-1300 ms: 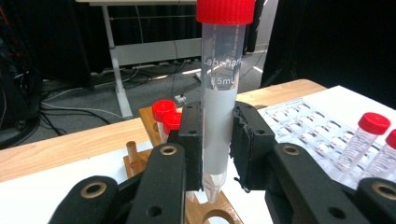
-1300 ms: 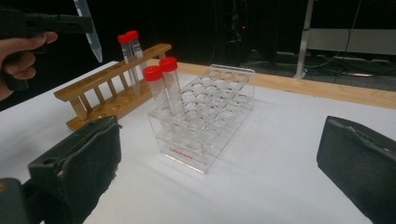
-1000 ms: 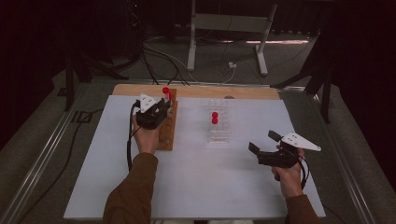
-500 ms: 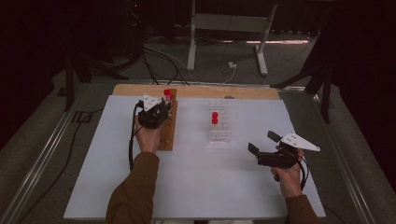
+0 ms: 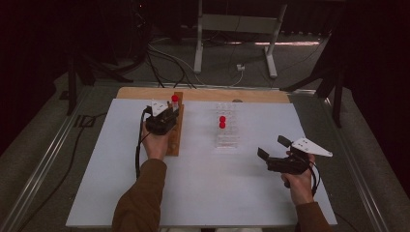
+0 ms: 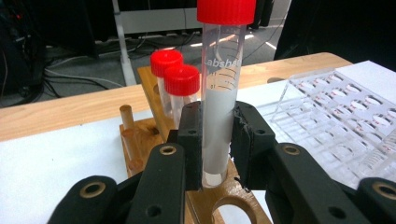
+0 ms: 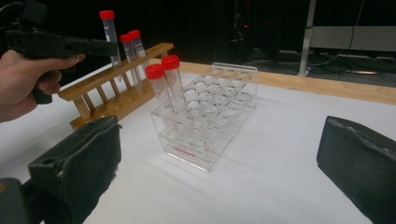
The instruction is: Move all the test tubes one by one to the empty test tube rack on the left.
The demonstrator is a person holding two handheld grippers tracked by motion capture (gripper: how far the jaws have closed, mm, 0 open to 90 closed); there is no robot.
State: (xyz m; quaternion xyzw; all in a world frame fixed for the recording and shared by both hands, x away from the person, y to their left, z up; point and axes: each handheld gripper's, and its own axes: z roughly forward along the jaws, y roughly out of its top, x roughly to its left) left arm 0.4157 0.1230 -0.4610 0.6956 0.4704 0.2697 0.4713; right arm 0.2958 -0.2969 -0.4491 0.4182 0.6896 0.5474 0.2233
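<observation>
Left gripper (image 6: 217,140) jaws clamp a red-capped tube (image 6: 220,88); right gripper (image 7: 219,163) jaws gape wide, empty

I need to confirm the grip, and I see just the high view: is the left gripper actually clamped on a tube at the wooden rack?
Observer: Yes, the left gripper has its jaws shut on a red-capped tube, upright.
Operator: Is it out of the wooden rack?
Observer: Its bottom sits just above a rack hole.
Operator: Anything left there?
Observer: Two capped tubes stand behind it.
</observation>
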